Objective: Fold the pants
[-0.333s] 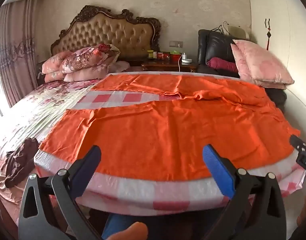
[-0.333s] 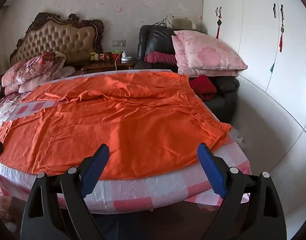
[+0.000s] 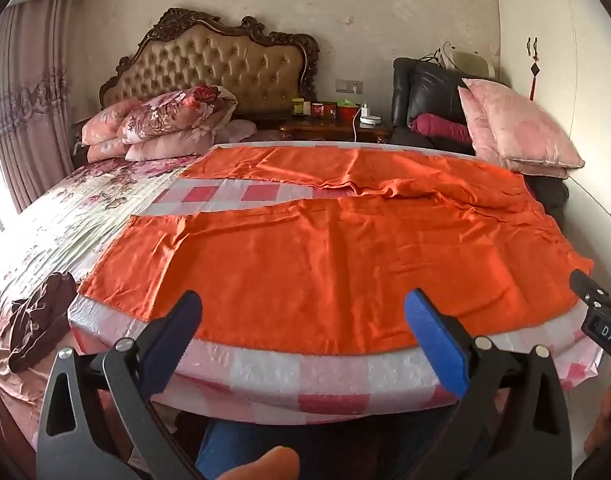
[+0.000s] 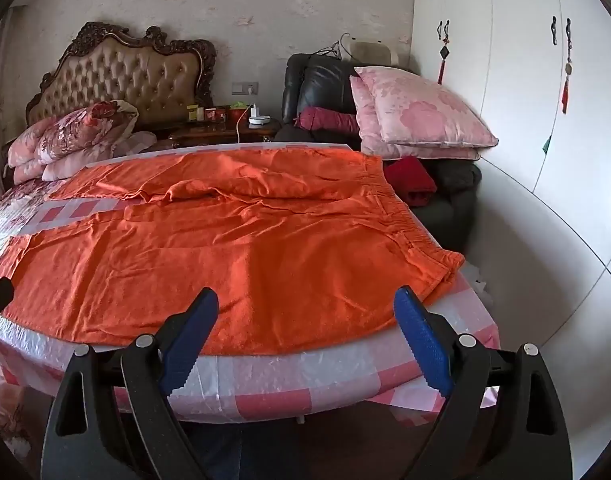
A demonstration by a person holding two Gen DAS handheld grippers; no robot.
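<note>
Orange pants (image 3: pixel 325 248) lie spread flat on a pink-and-white checked board (image 3: pixel 289 372) on the bed, legs to the left and elastic waistband (image 4: pixel 409 224) to the right. The far leg is rumpled near the crotch. My left gripper (image 3: pixel 305 320) is open and empty, held just short of the near edge of the pants. My right gripper (image 4: pixel 305 316) is open and empty, over the near edge close to the waist end. The right gripper's tip also shows at the right edge of the left wrist view (image 3: pixel 597 304).
A floral bedspread (image 3: pixel 65 216) and stacked pillows (image 3: pixel 165 124) lie left of the board, with a dark garment (image 3: pixel 41 320) at the near left. A black armchair with pink cushions (image 4: pixel 417 116) stands at the far right, white wardrobe doors (image 4: pixel 525 80) beside it.
Both grippers have shifted slightly; the view has drifted a little. Both stay open and the pants have not moved.
</note>
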